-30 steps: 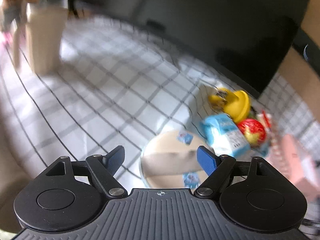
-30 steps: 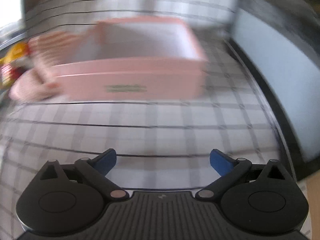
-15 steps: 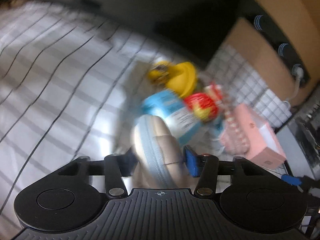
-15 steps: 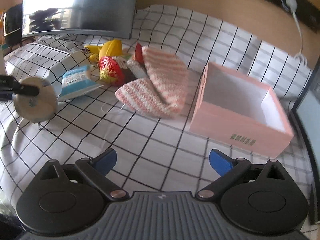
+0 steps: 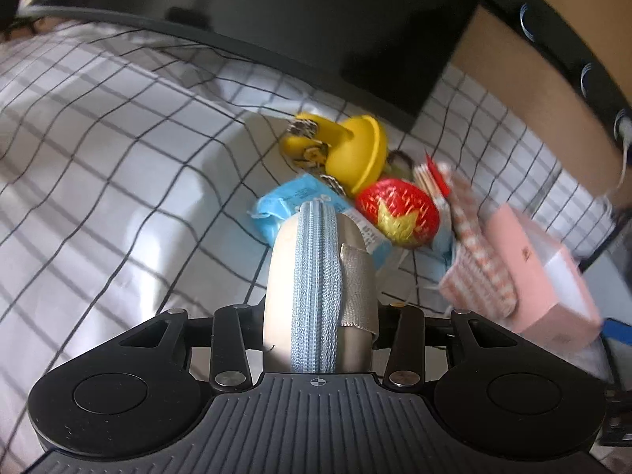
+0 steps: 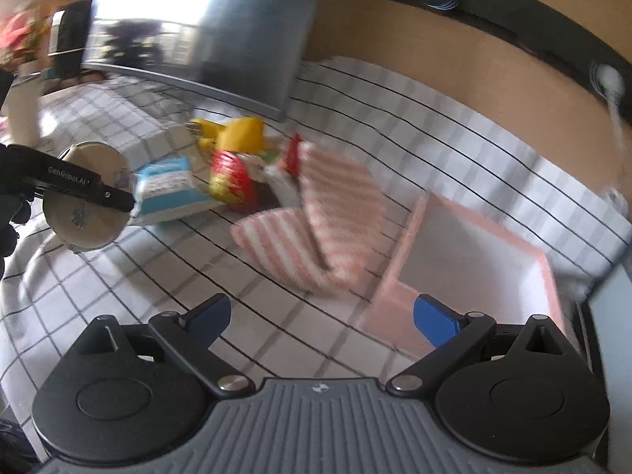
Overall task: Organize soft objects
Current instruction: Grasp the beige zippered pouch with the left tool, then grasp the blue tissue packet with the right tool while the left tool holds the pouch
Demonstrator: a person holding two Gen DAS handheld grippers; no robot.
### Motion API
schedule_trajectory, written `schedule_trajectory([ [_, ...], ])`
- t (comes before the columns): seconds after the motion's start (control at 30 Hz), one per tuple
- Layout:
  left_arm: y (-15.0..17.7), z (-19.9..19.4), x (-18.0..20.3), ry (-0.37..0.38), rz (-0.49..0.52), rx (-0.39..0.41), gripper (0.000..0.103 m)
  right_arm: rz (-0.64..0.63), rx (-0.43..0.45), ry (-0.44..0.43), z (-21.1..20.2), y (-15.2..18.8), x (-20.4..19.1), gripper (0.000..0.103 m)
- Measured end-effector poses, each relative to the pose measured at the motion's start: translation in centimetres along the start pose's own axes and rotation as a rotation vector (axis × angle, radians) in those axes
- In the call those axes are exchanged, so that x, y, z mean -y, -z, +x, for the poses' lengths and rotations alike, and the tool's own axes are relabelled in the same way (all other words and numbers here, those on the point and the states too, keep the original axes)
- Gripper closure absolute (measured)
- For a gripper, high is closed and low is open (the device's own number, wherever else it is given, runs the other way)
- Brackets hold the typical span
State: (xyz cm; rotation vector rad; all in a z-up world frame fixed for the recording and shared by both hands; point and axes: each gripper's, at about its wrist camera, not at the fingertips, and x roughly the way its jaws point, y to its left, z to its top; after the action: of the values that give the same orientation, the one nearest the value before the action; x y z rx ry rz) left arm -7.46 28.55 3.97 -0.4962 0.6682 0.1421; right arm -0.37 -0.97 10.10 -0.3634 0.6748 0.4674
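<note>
My left gripper (image 5: 320, 308) is shut on a round beige zip pouch (image 5: 316, 276), held edge-on above the checked cloth; the right wrist view shows the pouch (image 6: 85, 197) lifted at the far left. Beyond it lie a blue packet (image 5: 292, 201), a red strawberry plush (image 5: 399, 213), a yellow toy (image 5: 347, 150) and a pink-striped knitted cloth (image 6: 316, 229). An open pink box (image 6: 474, 268) stands at the right. My right gripper (image 6: 320, 312) is open and empty above the cloth, in front of the box.
A dark monitor (image 5: 316, 31) stands behind the pile. A checked tablecloth (image 5: 98, 158) covers the table. A beige vase (image 6: 23, 110) stands at the far left. A brown wall with a cable (image 6: 608, 91) runs along the back.
My left gripper closed on the beige pouch and lifted it upright off the cloth. My right gripper swung from close in front of the pink box to a wider view of the pile.
</note>
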Motion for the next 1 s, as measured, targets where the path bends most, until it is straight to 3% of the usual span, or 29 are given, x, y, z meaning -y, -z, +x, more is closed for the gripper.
schedule_trajectory([
  [0.23,1.9,-6.7,-1.4,-0.042,-0.067,0.042,0.058,-0.114,0.044,-0.216,2.9,-3.9,-2.9,0.009],
  [0.37,3.1,-9.6,-2.1,-0.053,-0.112,0.028,0.058,-0.203,0.095,-0.350,5.6,-7.7,-7.2,0.015],
  [0.47,4.3,-11.4,-2.3,-0.063,-0.135,0.024,0.058,-0.228,0.061,-0.440,9.0,-10.5,-10.7,0.023],
  [0.63,6.3,-13.4,-2.7,-0.056,-0.167,0.005,0.058,-0.236,-0.032,-0.380,14.8,-12.0,-14.5,0.025],
  [0.67,6.5,-13.5,-2.7,-0.052,-0.165,-0.001,0.058,-0.233,-0.050,-0.369,15.6,-11.9,-14.6,0.029],
  [0.7,6.6,-13.5,-2.6,-0.050,-0.160,-0.007,0.058,-0.233,-0.066,-0.363,16.0,-11.7,-14.3,0.047],
  [0.73,6.6,-13.4,-2.4,-0.044,-0.154,-0.014,0.058,-0.236,-0.084,-0.358,16.4,-11.4,-14.1,0.051],
  [0.87,6.0,-11.9,-1.0,0.009,-0.104,-0.055,0.058,-0.211,-0.157,-0.401,14.4,-10.4,-12.6,0.053],
  [1.0,5.1,-8.7,2.2,0.123,0.008,-0.159,0.058,-0.181,-0.096,-0.450,7.0,-8.6,-8.8,0.053],
])
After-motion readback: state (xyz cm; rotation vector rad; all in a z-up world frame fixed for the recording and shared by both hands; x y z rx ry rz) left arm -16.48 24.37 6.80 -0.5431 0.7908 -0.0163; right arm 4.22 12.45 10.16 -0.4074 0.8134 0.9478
